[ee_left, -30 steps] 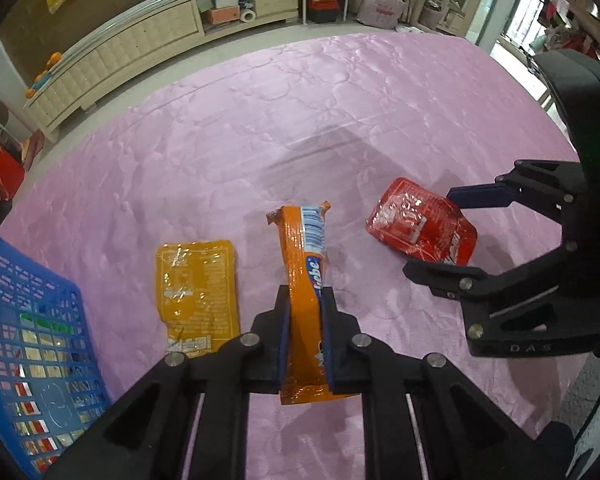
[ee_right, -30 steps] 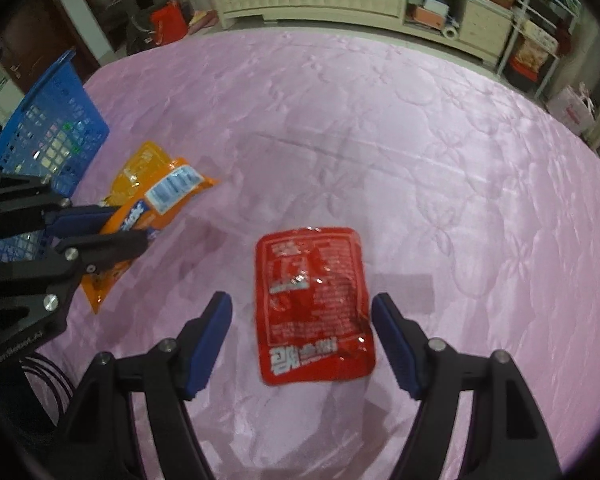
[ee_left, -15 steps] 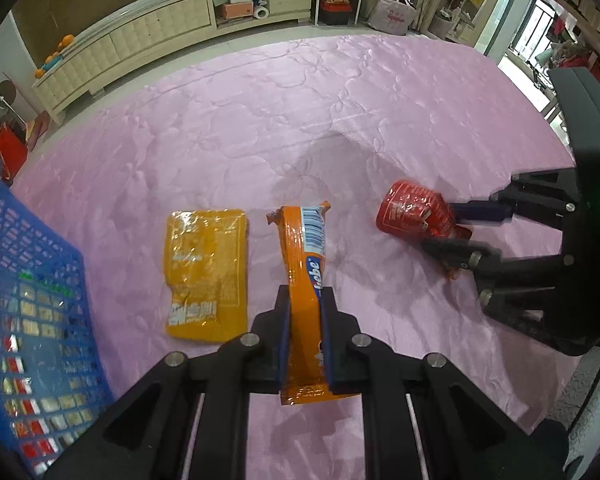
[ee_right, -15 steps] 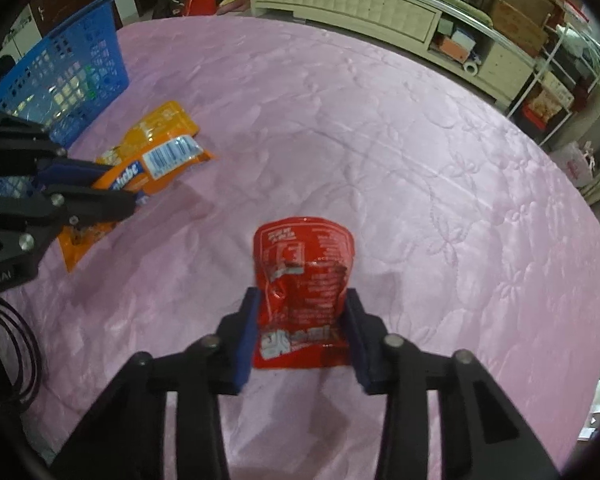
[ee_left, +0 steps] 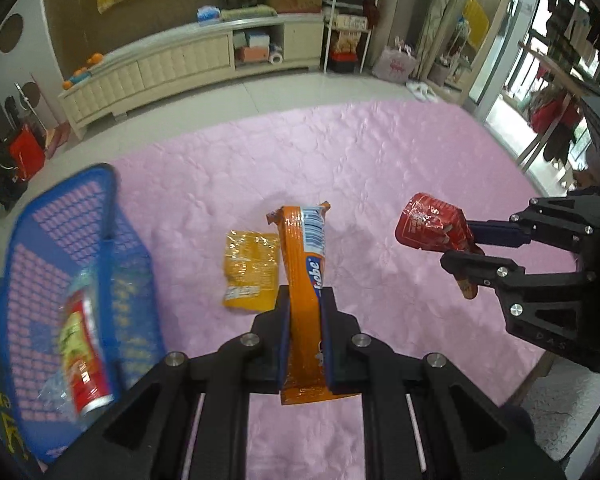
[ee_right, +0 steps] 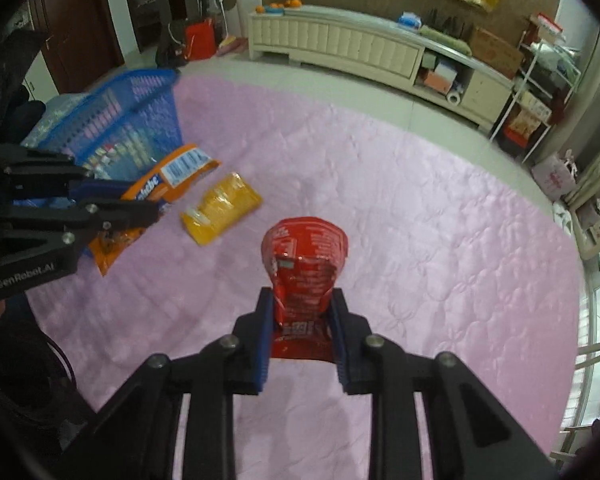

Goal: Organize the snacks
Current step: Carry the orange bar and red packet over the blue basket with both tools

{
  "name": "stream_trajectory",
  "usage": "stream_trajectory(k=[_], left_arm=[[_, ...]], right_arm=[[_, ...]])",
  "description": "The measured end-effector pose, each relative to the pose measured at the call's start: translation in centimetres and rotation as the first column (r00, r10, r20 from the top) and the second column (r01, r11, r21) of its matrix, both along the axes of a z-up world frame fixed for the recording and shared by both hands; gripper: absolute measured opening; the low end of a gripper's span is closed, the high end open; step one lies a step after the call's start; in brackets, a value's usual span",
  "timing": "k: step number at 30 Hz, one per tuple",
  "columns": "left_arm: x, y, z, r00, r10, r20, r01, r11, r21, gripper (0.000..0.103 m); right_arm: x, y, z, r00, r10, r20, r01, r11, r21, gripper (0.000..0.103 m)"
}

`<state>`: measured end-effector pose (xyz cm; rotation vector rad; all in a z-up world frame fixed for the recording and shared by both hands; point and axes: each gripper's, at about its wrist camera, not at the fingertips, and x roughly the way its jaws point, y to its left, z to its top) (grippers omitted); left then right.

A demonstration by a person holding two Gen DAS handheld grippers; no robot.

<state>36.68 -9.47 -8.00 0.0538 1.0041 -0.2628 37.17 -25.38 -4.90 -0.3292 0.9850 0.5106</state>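
Orange wrapper (ee_left: 305, 280) pinched in my left tongs (ee_left: 305, 344), red packet (ee_right: 303, 276) clamped in my right tongs (ee_right: 302, 338), both lifted clear of the pink bench (ee_left: 380, 160). I'm mid-carry, I'd say. Blue basket (ee_left: 112, 200) sits off to my left with a red can (ee_left: 85, 356) already inside. Yellow pouch (ee_left: 252, 270) lies flat on the cloth, near the basket. Next I need to swing left over the rim, then let go.
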Motion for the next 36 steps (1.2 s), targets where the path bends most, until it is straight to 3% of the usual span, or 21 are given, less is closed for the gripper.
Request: stream_trajectory(k=[9, 17, 26, 36], left_arm=[[-6.5, 4.3, 5.7, 0.991, 0.033, 0.13, -0.031, 0.999, -0.017, 0.012], [-11.1, 9.3, 8.7, 0.977, 0.065, 0.201, -0.062, 0.998, -0.024, 0.012], [-13.3, 16.4, 9.2, 0.965, 0.156, 0.209, -0.153, 0.988, -0.03, 0.012], [-12.8, 20.9, 7.9, 0.961, 0.218, 0.172, -0.216, 0.976, -0.03, 0.012]], right_arm=[[-6.0, 3.0, 7.3, 0.994, 0.012, 0.107, -0.014, 1.0, 0.016, 0.031], [-8.1, 6.3, 10.3, 0.989, 0.017, 0.147, -0.023, 0.999, 0.04, 0.031], [-9.2, 12.3, 11.0, 0.982, 0.094, 0.164, -0.101, 0.994, 0.035, 0.031], [-7.9, 18.6, 8.9, 0.976, 0.176, 0.129, -0.177, 0.984, -0.002, 0.031]])
